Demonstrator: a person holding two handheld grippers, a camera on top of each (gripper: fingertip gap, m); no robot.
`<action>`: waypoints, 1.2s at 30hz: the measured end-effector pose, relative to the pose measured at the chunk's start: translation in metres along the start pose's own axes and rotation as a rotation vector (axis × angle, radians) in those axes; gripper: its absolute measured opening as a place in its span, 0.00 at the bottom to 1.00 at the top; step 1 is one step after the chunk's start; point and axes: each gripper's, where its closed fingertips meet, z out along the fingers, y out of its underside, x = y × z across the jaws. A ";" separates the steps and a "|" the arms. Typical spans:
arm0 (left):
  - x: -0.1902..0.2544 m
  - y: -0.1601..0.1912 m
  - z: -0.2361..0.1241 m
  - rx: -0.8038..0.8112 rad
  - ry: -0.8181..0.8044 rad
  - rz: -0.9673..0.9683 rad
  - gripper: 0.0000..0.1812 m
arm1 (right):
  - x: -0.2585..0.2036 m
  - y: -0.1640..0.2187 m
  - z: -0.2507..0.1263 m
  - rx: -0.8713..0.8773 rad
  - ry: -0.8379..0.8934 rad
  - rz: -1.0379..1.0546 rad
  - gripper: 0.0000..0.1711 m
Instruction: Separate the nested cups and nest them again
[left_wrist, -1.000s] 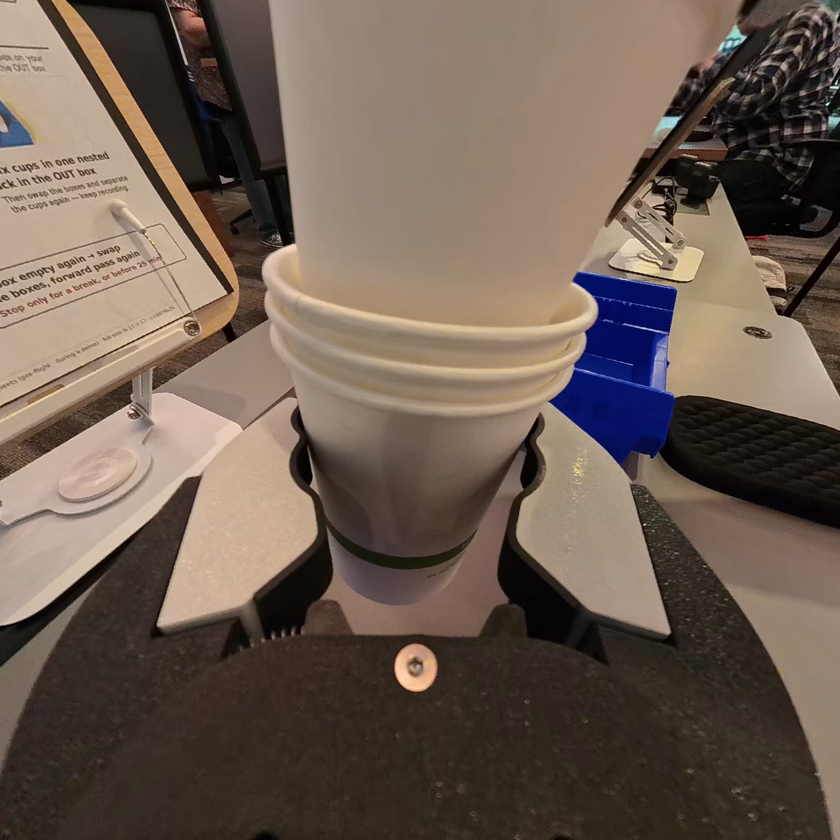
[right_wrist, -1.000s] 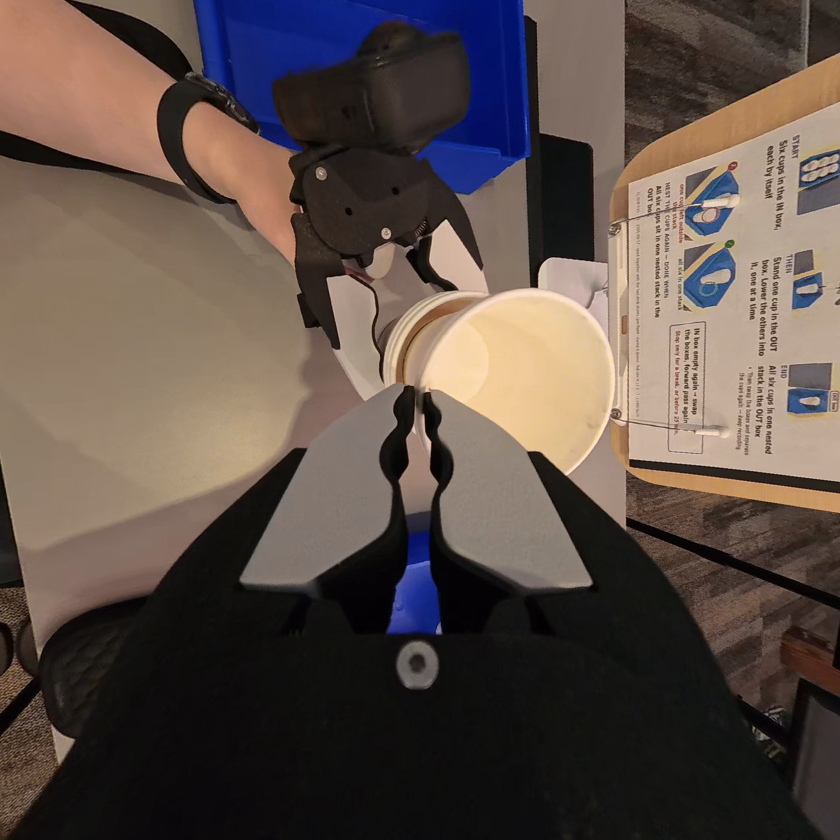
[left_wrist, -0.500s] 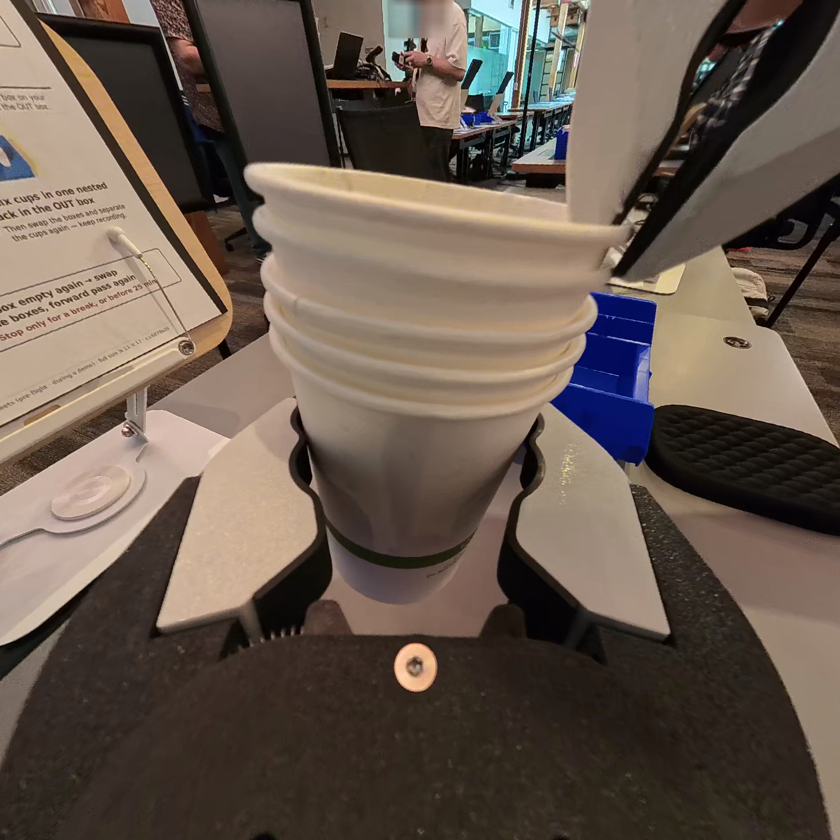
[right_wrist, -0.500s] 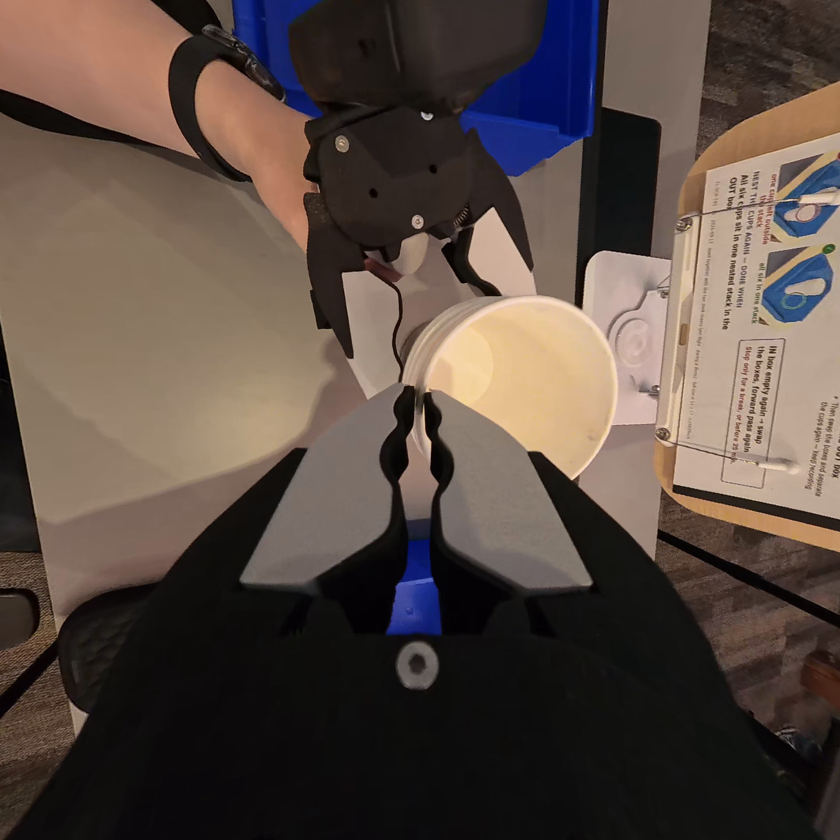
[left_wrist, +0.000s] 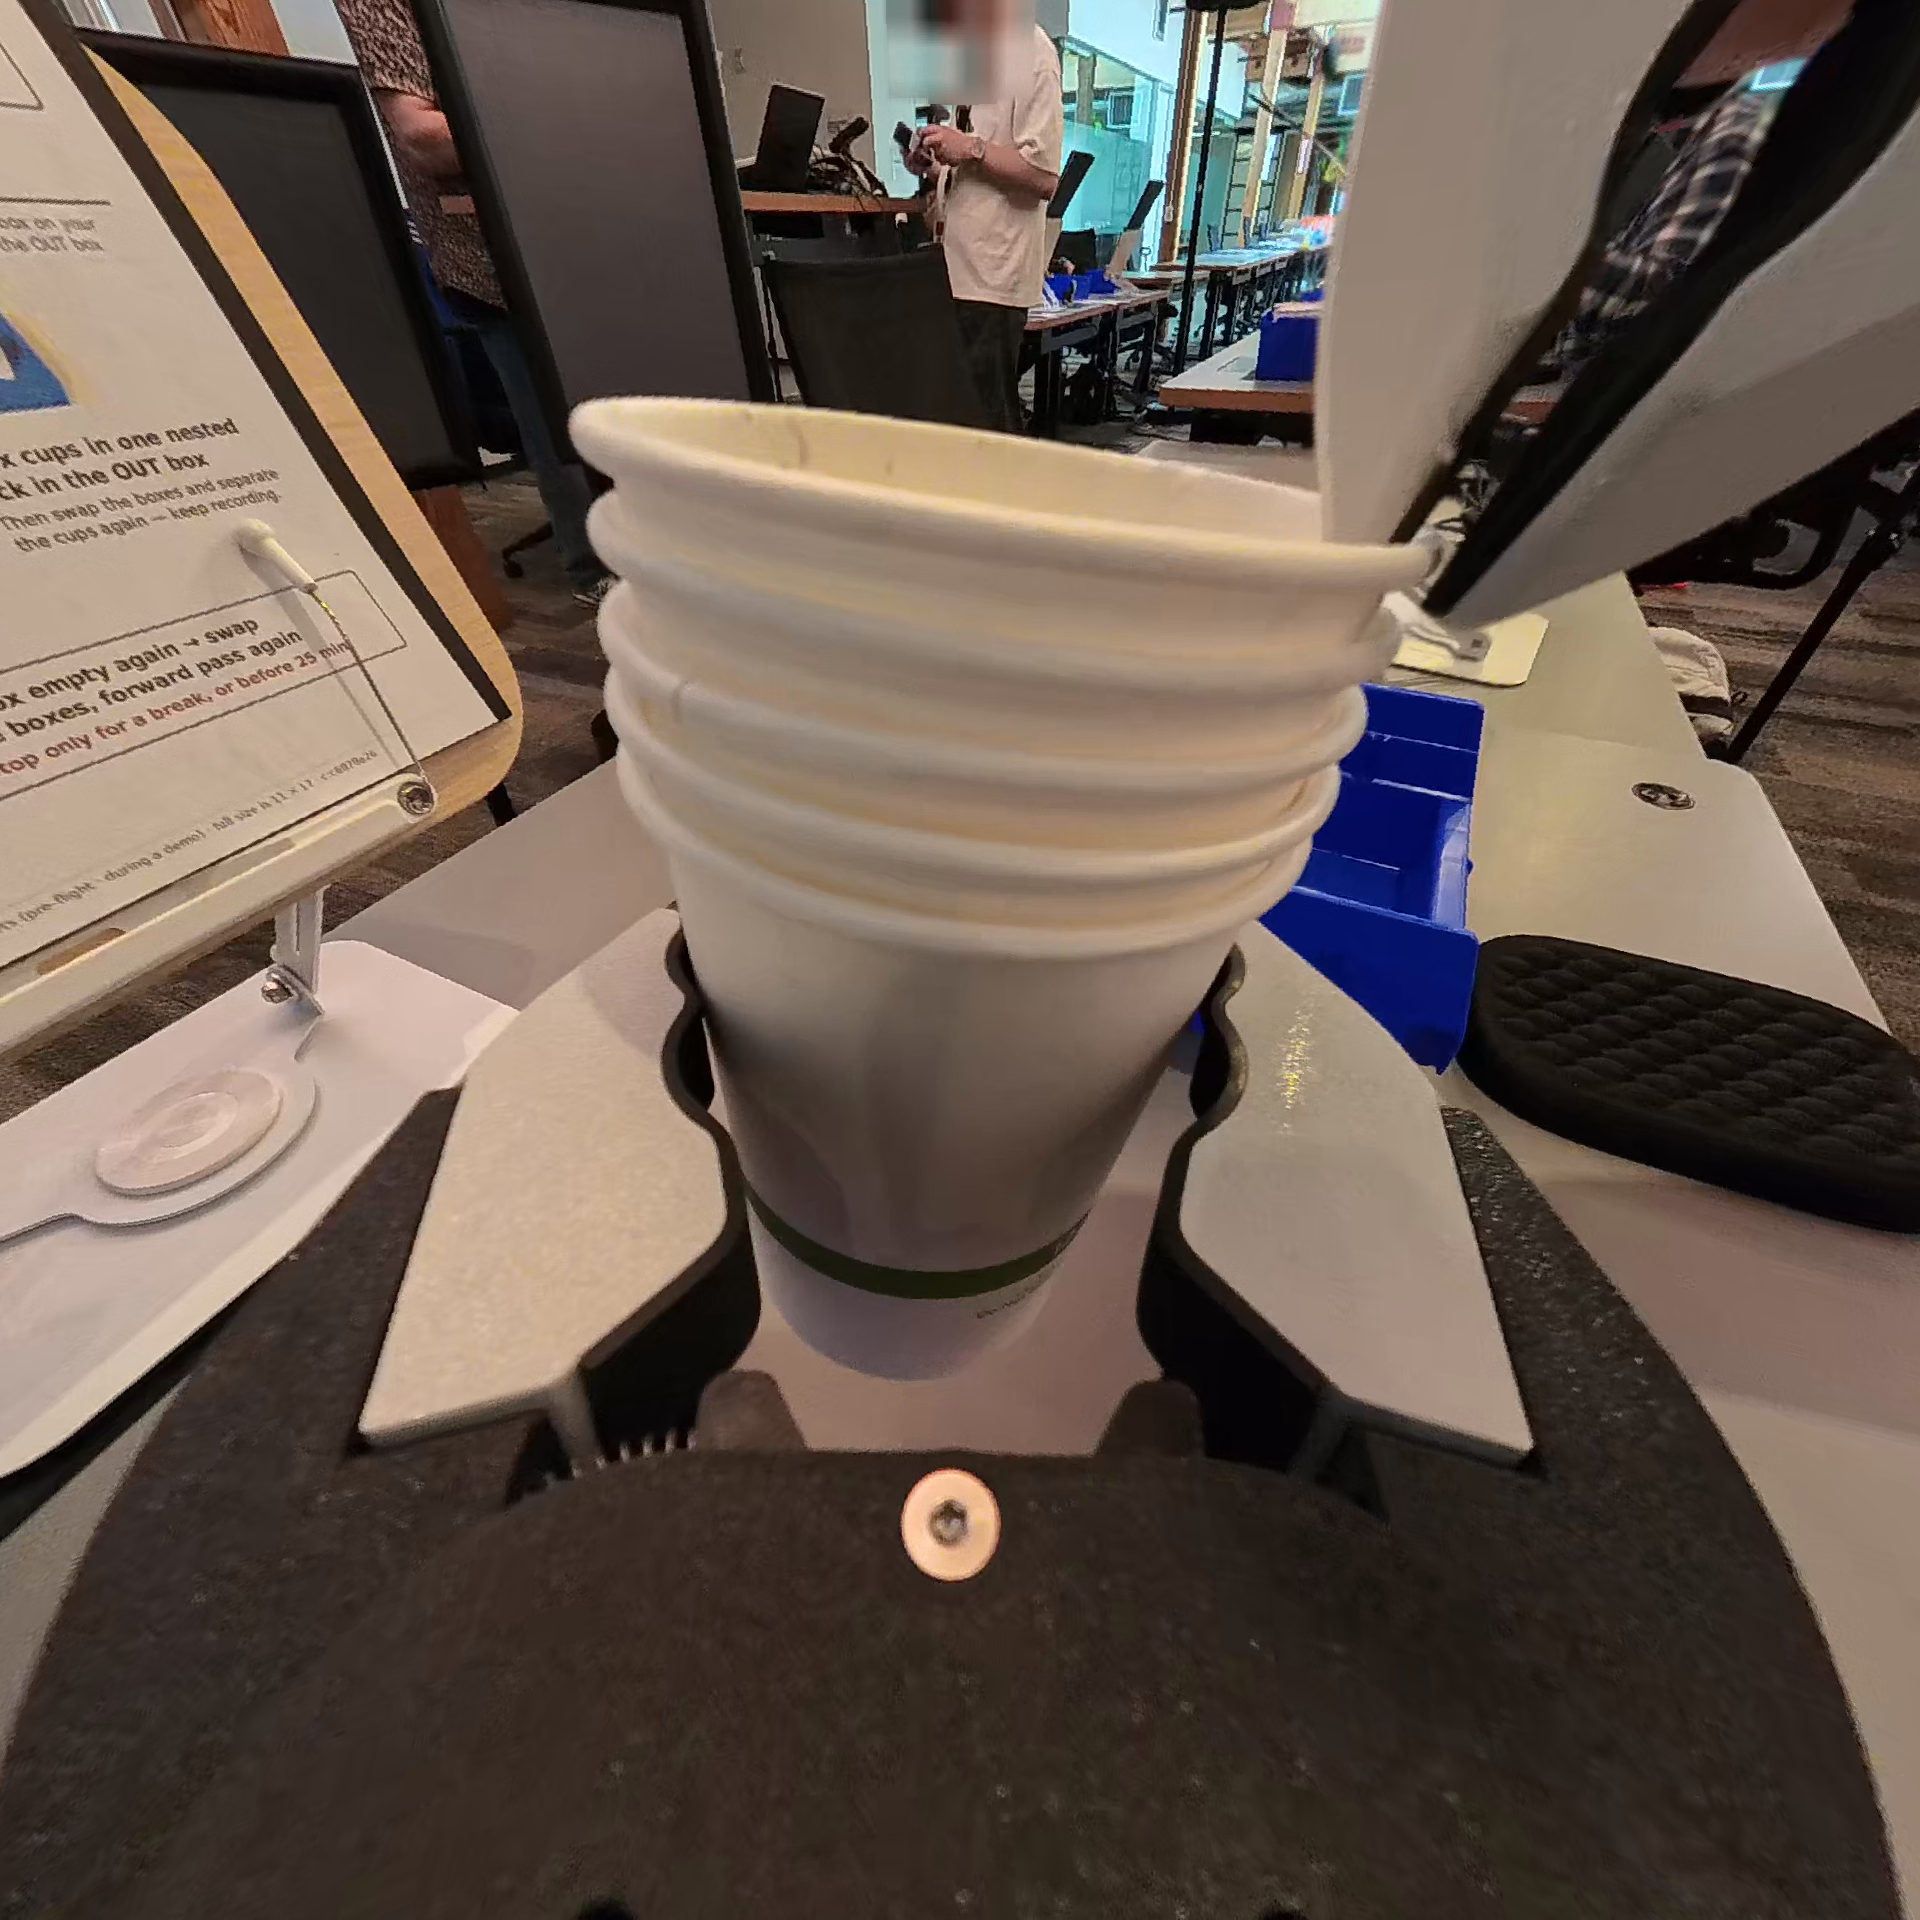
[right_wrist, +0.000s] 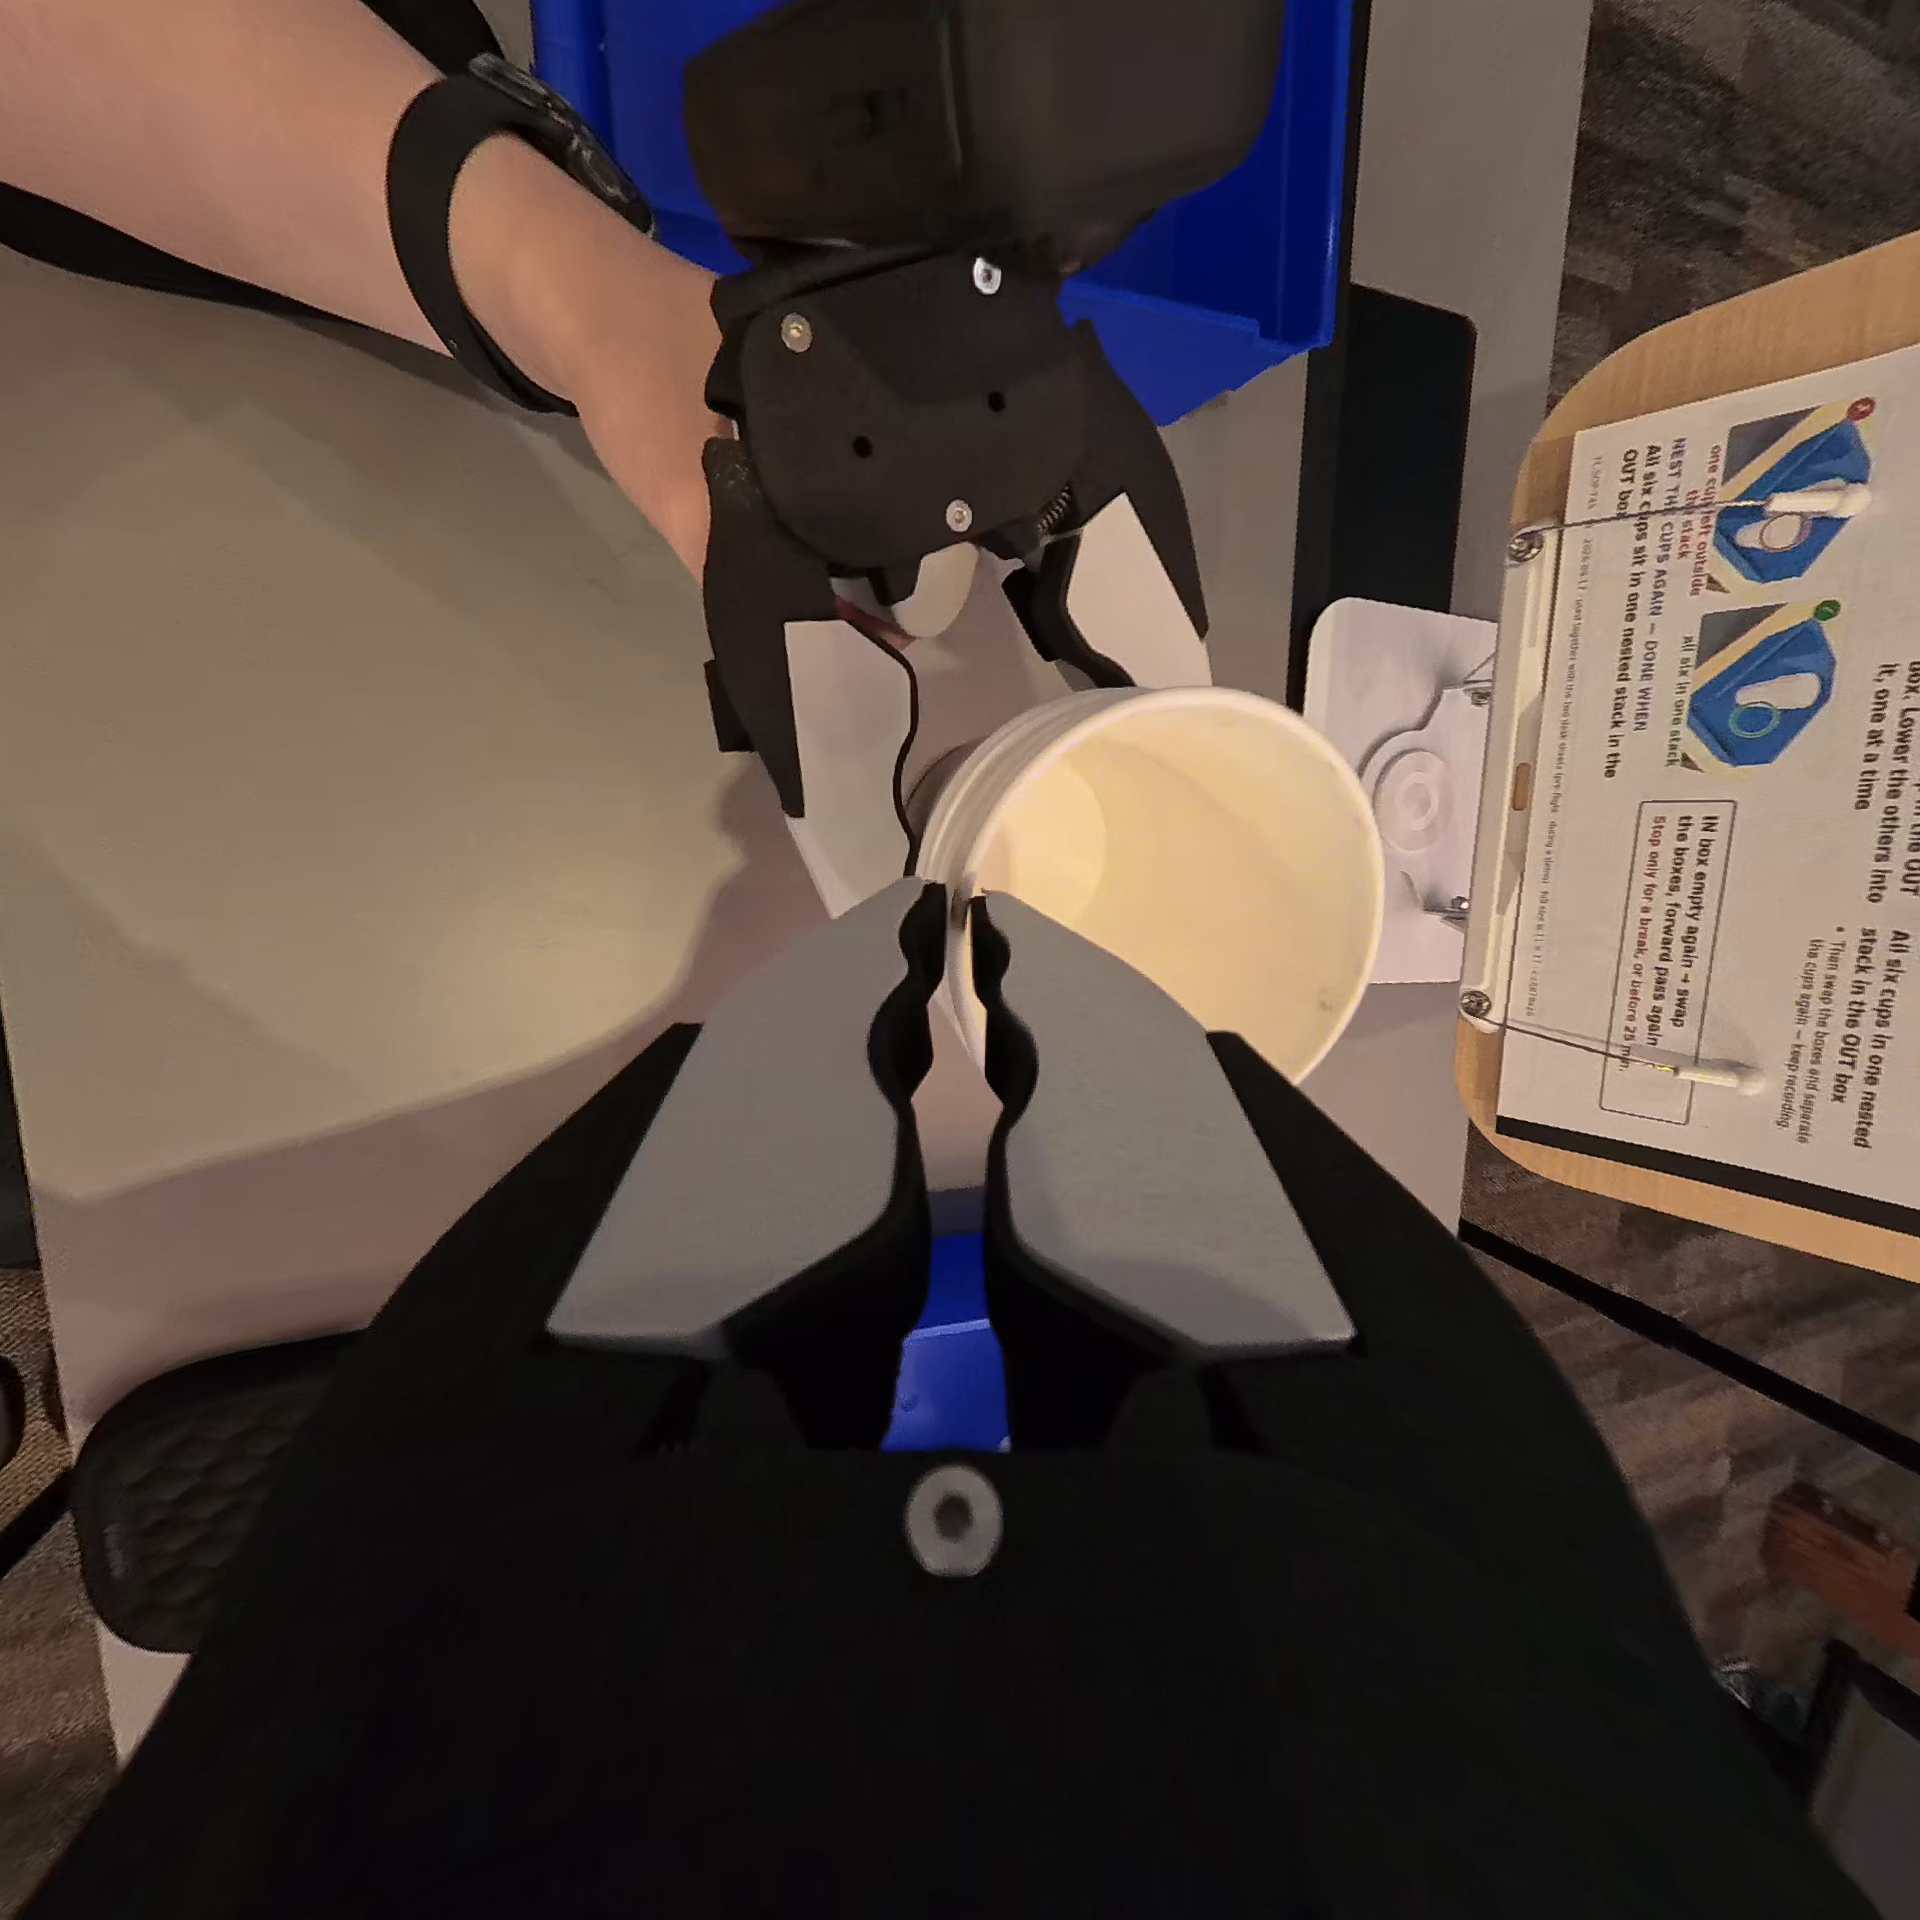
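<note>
Left tongs (left_wrist: 951, 1049) gripping wide; right tongs (right_wrist: 951, 909) pinched narrow.

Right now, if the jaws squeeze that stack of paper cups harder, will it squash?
Probably not much: the stack of paper cups has several nested walls. The top rim, pinched by the right gripper, is a single layer and likely bends. It's probably very light.

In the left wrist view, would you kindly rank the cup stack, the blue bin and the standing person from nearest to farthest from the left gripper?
1. Cup stack: held between the jaws of the left gripper, dead centre.
2. Blue bin: on the table, just behind the stack to the right.
3. Standing person: far back in the room, upper centre.
</note>
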 end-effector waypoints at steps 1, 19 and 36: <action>-0.001 0.001 0.000 -0.003 -0.004 0.002 0.51 | 0.000 -0.001 -0.002 0.005 -0.003 0.005 0.03; -0.002 0.003 0.001 -0.014 -0.008 -0.001 0.51 | 0.001 0.001 0.001 -0.002 -0.008 0.017 0.03; -0.003 0.001 0.000 -0.004 -0.009 -0.004 0.51 | 0.001 0.001 0.000 -0.028 -0.020 0.028 0.02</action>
